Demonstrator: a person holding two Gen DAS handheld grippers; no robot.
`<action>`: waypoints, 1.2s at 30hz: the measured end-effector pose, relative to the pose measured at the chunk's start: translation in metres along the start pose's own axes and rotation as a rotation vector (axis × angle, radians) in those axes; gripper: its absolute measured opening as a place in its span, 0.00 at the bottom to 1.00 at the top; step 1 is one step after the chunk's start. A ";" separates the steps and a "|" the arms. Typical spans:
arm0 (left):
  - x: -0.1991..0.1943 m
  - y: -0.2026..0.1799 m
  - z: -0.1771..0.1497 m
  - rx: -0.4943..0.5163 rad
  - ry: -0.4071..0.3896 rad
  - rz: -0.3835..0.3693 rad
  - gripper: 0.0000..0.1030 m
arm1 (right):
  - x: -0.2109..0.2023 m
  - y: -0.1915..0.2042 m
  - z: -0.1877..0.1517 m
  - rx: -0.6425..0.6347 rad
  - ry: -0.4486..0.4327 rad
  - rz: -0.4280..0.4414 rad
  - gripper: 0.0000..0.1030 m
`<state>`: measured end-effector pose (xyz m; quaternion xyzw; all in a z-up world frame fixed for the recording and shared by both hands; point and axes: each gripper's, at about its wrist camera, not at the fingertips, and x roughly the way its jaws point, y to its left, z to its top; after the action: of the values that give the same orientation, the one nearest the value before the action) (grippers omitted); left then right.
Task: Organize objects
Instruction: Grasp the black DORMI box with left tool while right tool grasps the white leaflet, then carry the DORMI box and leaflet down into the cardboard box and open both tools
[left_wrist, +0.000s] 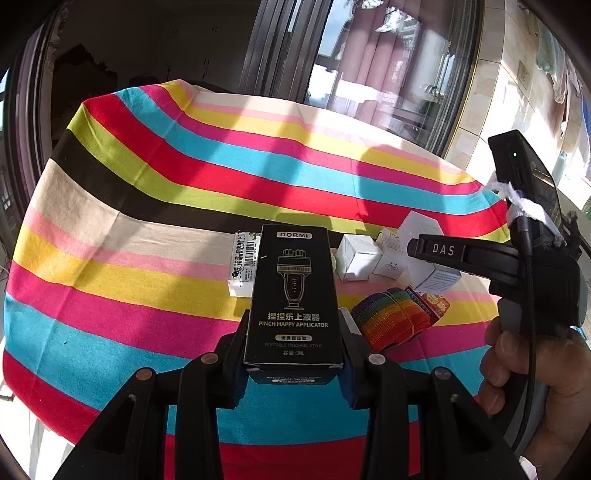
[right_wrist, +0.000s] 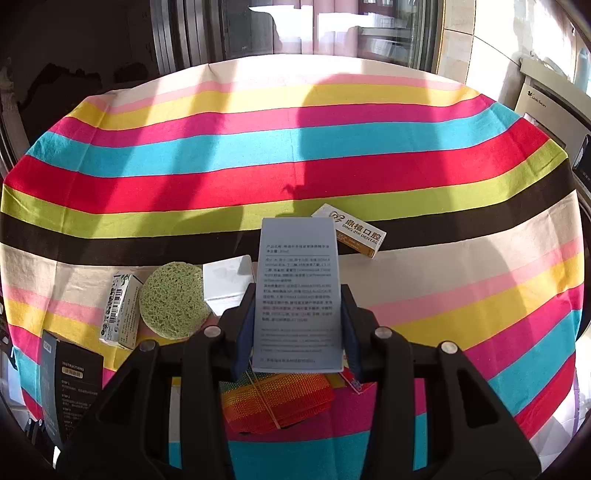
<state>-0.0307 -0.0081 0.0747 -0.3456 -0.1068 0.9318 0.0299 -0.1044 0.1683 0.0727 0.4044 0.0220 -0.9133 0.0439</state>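
Left wrist view: left gripper pinches black box, right gripper pinches grey box — narrow edge grips, either box could twist & drop onto tablecloth.

Left tool clamped, right tool clamped (both angled down).

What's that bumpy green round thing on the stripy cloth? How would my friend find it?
Look at the striped tablecloth, on its cream stripe left of the right gripper. There a round green sponge lies flat between a slim white barcode box and a plain white box. It is the only round, holey thing; everything near it is a box.
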 end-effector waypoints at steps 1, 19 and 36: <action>0.000 -0.003 0.000 0.005 0.003 0.001 0.39 | -0.004 -0.004 -0.002 0.001 -0.004 0.004 0.44; -0.010 -0.096 -0.018 0.188 0.091 -0.100 0.39 | -0.071 -0.093 -0.057 0.005 -0.053 -0.035 0.44; -0.011 -0.179 -0.049 0.347 0.202 -0.249 0.39 | -0.105 -0.178 -0.111 0.071 0.003 -0.118 0.44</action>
<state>0.0065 0.1743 0.0849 -0.4107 0.0167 0.8861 0.2141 0.0302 0.3607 0.0772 0.4052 0.0134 -0.9138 -0.0246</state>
